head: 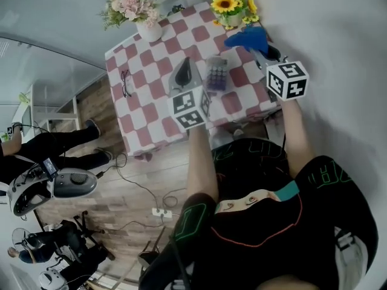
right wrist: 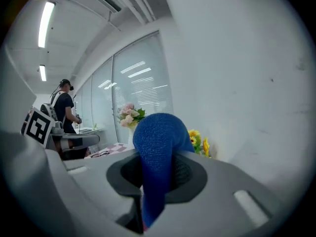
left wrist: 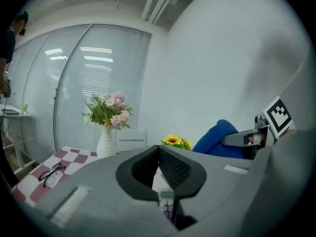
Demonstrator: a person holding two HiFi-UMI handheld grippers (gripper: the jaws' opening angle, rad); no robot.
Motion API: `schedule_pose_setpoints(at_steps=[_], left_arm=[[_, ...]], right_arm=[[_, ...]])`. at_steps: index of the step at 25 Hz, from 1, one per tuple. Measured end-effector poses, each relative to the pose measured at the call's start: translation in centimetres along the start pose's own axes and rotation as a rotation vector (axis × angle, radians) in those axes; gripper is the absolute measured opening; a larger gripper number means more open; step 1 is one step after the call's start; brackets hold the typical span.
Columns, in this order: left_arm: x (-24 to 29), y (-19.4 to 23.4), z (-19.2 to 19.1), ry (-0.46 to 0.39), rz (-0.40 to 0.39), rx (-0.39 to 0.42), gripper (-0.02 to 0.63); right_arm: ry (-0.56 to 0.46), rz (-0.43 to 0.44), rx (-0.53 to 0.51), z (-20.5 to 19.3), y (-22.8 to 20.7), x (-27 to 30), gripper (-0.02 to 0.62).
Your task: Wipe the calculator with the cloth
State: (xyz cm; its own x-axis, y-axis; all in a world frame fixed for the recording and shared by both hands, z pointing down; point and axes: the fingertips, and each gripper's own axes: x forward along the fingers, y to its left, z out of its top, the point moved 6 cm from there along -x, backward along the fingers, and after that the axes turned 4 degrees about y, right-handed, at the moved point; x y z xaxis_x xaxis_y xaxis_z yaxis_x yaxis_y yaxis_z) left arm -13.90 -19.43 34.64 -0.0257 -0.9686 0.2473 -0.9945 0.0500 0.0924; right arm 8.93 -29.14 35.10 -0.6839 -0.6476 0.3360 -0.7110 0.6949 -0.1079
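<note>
The calculator (head: 216, 74) lies on the red-and-white checked table (head: 151, 110), near the middle of it. My left gripper (head: 184, 66) hovers just left of the calculator with its jaws together and nothing between them; in the left gripper view (left wrist: 159, 150) a strip of the calculator (left wrist: 167, 207) shows below the closed tips. My right gripper (head: 265, 52) is up at the table's right edge, shut on a blue cloth (head: 248, 38). The cloth (right wrist: 157, 142) bulges up out of the jaws in the right gripper view and also shows in the left gripper view (left wrist: 217, 135).
A white vase of pink flowers (head: 138, 8) and a pot of sunflowers (head: 233, 5) stand at the table's far side. Glasses (head: 126, 82) lie at its left. A white wall runs along the right. People (head: 42, 147), cables and equipment fill the floor on the left.
</note>
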Motion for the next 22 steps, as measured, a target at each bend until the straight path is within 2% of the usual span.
schedule_pose_setpoints(at_steps=[7, 22], left_arm=[[0.7, 0.1, 1.9, -0.045, 0.001, 0.021, 0.011], [3.0, 1.3, 3.9, -0.096, 0.014, 0.045, 0.011]], right_arm=[[-0.070, -0.055, -0.005, 2.4, -1.1, 0.0, 0.074], [-0.135, -0.051, -0.072, 4.9, -1.4, 2.1, 0.074]])
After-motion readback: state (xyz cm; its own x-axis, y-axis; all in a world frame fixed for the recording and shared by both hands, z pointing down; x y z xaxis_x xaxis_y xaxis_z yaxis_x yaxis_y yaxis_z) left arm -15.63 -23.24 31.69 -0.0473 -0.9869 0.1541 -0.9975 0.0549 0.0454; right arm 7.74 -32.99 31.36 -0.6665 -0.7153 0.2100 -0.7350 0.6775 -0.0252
